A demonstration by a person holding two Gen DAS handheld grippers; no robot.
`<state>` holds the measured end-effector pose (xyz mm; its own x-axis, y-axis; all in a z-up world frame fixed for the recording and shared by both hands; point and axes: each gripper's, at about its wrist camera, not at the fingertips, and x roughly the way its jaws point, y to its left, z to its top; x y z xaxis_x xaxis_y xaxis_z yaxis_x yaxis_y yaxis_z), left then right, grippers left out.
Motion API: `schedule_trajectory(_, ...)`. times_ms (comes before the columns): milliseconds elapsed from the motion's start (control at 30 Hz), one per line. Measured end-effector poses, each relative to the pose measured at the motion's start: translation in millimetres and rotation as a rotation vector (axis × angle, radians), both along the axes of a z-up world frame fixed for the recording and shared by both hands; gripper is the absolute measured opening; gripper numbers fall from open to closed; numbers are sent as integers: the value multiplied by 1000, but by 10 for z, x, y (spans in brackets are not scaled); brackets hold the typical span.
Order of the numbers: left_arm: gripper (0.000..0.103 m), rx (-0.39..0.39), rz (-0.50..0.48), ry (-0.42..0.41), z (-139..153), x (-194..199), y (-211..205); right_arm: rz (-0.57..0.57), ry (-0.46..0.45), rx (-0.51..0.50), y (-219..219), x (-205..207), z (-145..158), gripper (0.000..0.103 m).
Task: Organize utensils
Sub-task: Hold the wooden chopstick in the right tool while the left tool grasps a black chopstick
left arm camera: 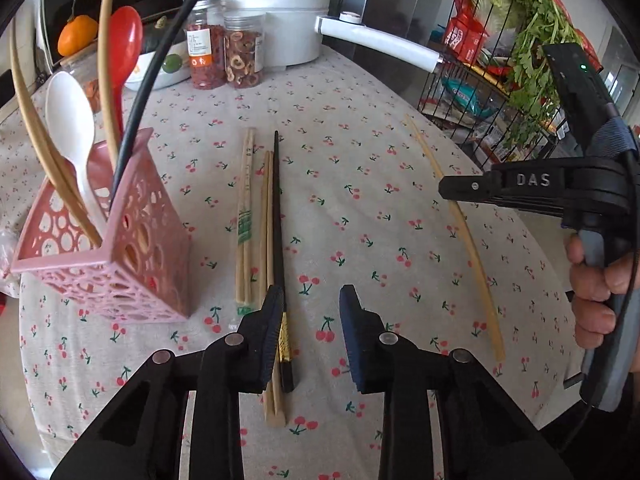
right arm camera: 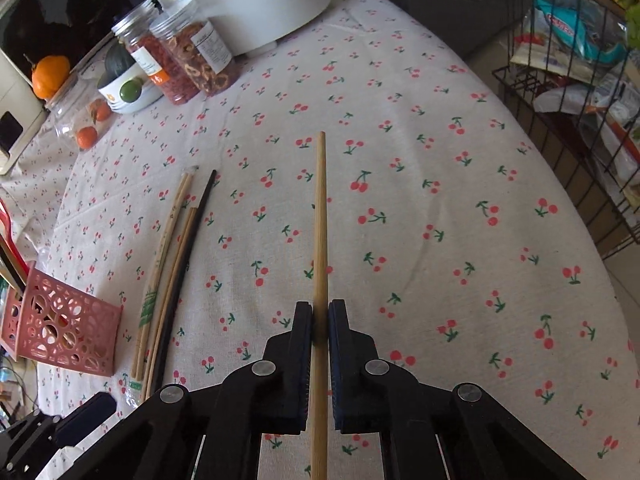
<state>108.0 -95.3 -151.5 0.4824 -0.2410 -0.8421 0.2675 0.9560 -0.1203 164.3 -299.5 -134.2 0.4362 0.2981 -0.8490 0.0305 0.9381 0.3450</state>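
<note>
A pink perforated utensil holder (left arm camera: 116,248) stands at the left and holds a white spoon (left arm camera: 70,120), a red spoon (left arm camera: 124,48) and some chopsticks. It also shows in the right wrist view (right arm camera: 68,328). A wrapped pair of bamboo chopsticks (left arm camera: 245,216), a bare bamboo pair (left arm camera: 267,240) and a black chopstick (left arm camera: 279,220) lie side by side on the cloth. My left gripper (left arm camera: 310,300) is open just above the black chopstick's near end. My right gripper (right arm camera: 320,312) is shut on a single bamboo chopstick (right arm camera: 320,208), which points away along the table (left arm camera: 460,220).
The table has a cherry-print cloth (right arm camera: 420,200). At the back stand a white pot (left arm camera: 276,12) with a long handle, two jars of dried fruit (left arm camera: 224,56) and a bowl. A wire rack (left arm camera: 500,92) with greens and packets stands beyond the table's right edge.
</note>
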Motion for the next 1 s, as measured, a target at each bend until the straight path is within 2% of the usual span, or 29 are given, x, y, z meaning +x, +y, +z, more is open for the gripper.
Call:
schedule_trajectory(200, 25, 12, 69, -21, -155, 417, -153, -7, 18, 76, -173, -25, 17, 5)
schedule_trajectory(433, 25, 95, 99, -16, -269, 689, -262, -1, 25, 132, -190, 12, 27, 5)
schedule_trajectory(633, 25, 87, 129, -12, -263, 779, -239, 6, 32, 147, -195, 23, 25, 5)
schedule_trajectory(733, 25, 83, 107, -5, -252, 740, -281, 3, 31, 152, -213, 24, 30, 5)
schedule_trajectory(800, 25, 69, 94, 37, -293, 727, -315, -1, 31, 156, -226, 22, 31, 5)
schedule_trajectory(900, 25, 102, 111, 7, -287, 715, -341, -7, 33, 159, -245, 11, 30, 5)
schedule_trajectory(1000, 25, 85, 118, -10, -257, 700, -339, -9, 33, 161, -252, 13, 33, 5)
